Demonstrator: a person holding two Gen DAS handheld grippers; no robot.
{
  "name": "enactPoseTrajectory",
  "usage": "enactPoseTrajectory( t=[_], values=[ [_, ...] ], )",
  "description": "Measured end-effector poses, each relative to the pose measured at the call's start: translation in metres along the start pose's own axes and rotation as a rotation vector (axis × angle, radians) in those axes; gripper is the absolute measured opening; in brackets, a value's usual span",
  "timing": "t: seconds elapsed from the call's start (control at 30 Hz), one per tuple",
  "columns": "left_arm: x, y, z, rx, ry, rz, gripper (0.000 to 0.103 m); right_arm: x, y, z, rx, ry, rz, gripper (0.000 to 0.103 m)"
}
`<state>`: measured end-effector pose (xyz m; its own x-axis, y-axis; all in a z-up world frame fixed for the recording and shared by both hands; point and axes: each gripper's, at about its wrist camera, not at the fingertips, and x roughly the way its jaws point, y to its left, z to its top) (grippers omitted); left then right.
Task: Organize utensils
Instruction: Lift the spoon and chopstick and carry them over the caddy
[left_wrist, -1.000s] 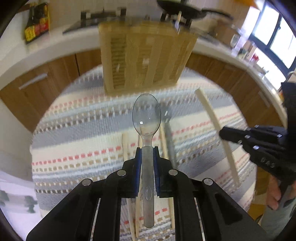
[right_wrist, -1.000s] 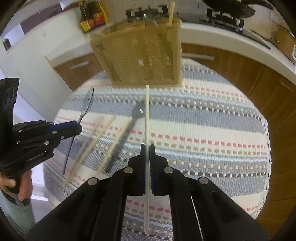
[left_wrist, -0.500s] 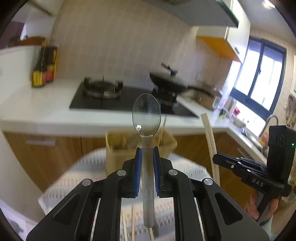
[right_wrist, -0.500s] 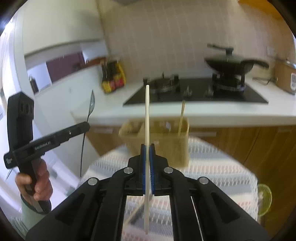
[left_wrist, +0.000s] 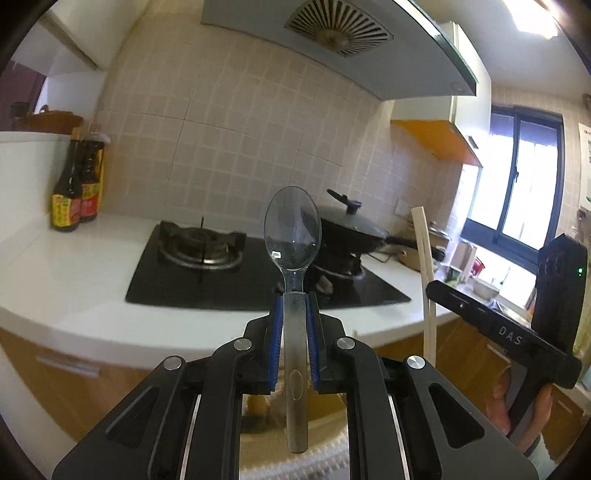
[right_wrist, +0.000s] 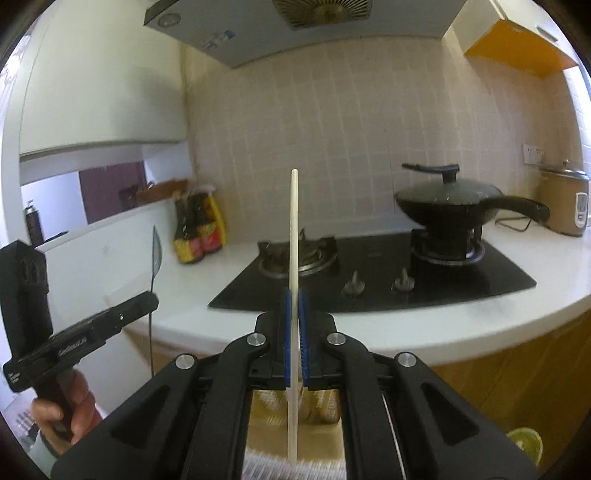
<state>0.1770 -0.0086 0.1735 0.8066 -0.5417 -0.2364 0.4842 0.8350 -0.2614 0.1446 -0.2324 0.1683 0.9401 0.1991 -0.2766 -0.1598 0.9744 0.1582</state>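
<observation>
so both grippers are up at counter height, each with something in it. the left gripper (left_wrist: 294, 301) has its blue pads (left_wrist: 275, 343) clamped narrow on the handle of a clear plastic spoon (left_wrist: 293, 240), bowl pointing up and away toward the stove (left_wrist: 221, 273). the right gripper (right_wrist: 294, 297) is pinched nearly closed on a single pale chopstick (right_wrist: 294, 236), which stands upright between the pads, sticking out above and below them. from the right wrist view the left gripper sits off to the left, held in a hand (right_wrist: 74, 406). the woven utensil basket (right_wrist: 317, 404) peeks out low behind the right gripper's fingers, on the striped cloth (right_wrist: 266, 465). a lidded wok (right_wrist: 448, 205) sits on the far right burner and sauce bottles (left_wrist: 75, 188) stand at the far left of the white counter (left_wrist: 55, 266).
</observation>
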Motion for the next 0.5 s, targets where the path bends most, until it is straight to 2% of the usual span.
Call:
enactPoseTrajectory(
  t=[0.13, 0.3, 0.5],
  values=[
    [0.031, 0.01, -0.004, 0.005, -0.02, 0.015, 0.01, 0.033, -0.011, -0.008, -0.009, -0.046, -0.034, 0.003],
    [0.061, 0.02, -0.018, 0.01, -0.028, 0.031, 0.01, 0.064, -0.018, -0.021, -0.033, -0.055, -0.067, 0.003],
    [0.076, 0.024, -0.037, 0.037, -0.042, 0.071, 0.01, 0.075, -0.017, -0.04, -0.092, -0.086, -0.105, 0.003]
  ],
)
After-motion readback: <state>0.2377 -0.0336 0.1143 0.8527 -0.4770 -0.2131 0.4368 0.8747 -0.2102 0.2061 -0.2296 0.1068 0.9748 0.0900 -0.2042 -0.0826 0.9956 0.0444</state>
